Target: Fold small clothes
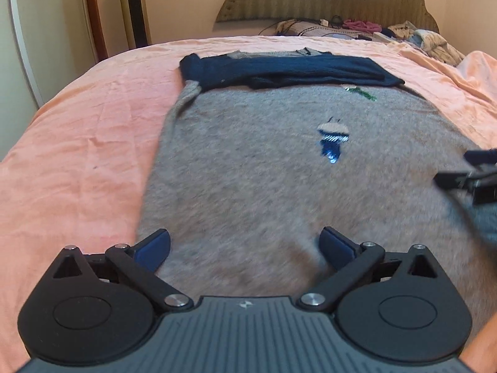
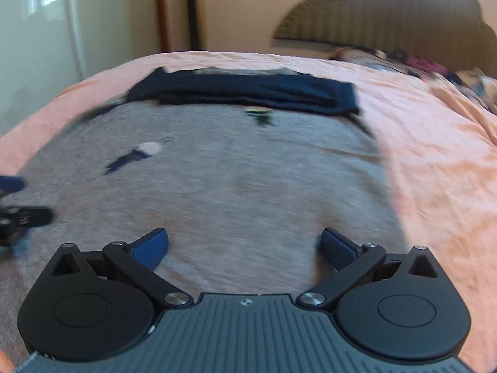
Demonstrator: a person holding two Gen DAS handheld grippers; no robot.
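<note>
Bedroom, bed with peach sheet (image 1: 77, 143), padded headboard (image 1: 326, 0) behind, jumble of clothes (image 1: 357, 28) by it. Grey sweater (image 1: 248, 161) lies flat mid-bed, front up, small sequin motif (image 1: 332, 143) showing. Navy sleeves (image 1: 279, 71) already folded across chest, one over other. Body fold not yet done, judging by hem near camera. Left gripper (image 1: 245, 245) released, jaws wide, nothing between, hovering over hem. Right gripper (image 2: 245, 245) likewise released, empty, over hem's right part. Sheet wrinkled, sweater lies smooth.
</note>
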